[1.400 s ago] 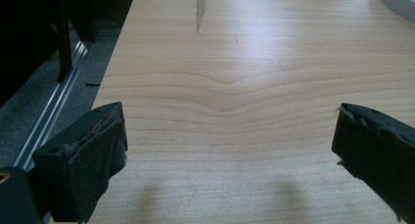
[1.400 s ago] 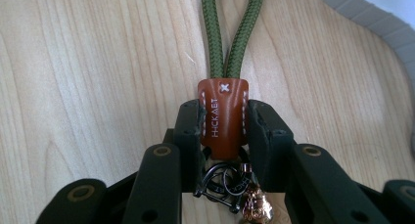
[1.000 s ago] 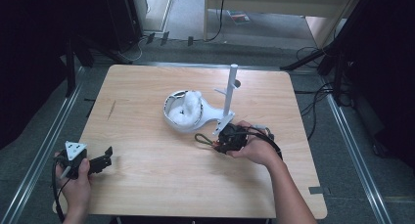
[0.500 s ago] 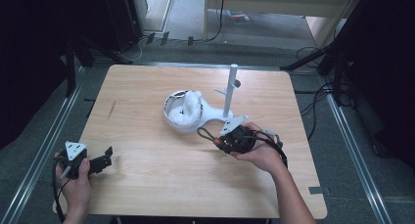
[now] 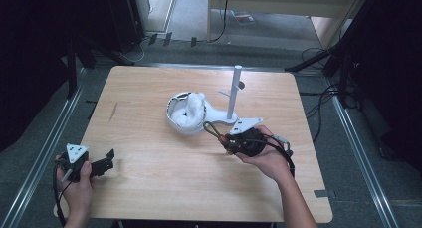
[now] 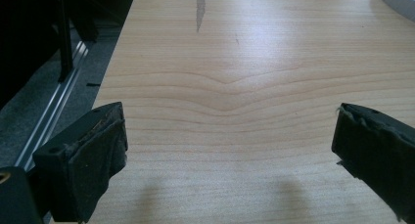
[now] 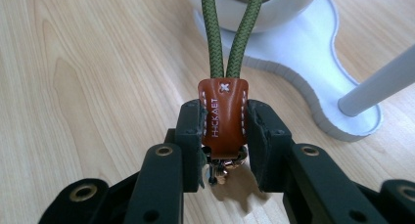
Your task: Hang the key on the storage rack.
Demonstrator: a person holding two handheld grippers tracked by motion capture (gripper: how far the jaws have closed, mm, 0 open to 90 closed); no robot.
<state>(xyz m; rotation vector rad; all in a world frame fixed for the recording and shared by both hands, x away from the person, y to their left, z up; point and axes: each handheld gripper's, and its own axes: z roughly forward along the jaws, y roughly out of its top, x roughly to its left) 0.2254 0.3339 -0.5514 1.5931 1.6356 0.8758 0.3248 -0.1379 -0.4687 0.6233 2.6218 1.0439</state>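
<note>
The right hand-held gripper [image 5: 230, 138] sits over the near-right part of the worktop [image 5: 149, 188], just near of the white stand [image 5: 224, 113], and points toward it. In the right gripper view this hand-held gripper [image 7: 224, 131] has its two black jaws closed on the brown leather tab [image 7: 223, 115] of a key strap: each pad presses on one side of the tab, and the tab stands upright between them. A doubled green cord [image 7: 230, 38] rises from the top of the tab and runs away toward the stand's round bowl [image 7: 274, 9]; its far end passes beyond the top edge of the view. Small metal hardware [image 7: 222, 168] hangs below the tab, between the jaws. In the high view the green cord [image 5: 211, 131] shows as a short loop between the gripper and the bowl [image 5: 186, 116], which contains something white. The stand's flat base [image 7: 318, 77] carries an upright white post [image 5: 233, 91] to the right of the bowl. The left hand-held gripper [image 5: 102, 163] sits at the near-left corner of the worktop, well apart from the stand and strap. In the left gripper view its jaws stand wide apart with nothing between them, over bare wood [image 6: 230, 111].
</note>
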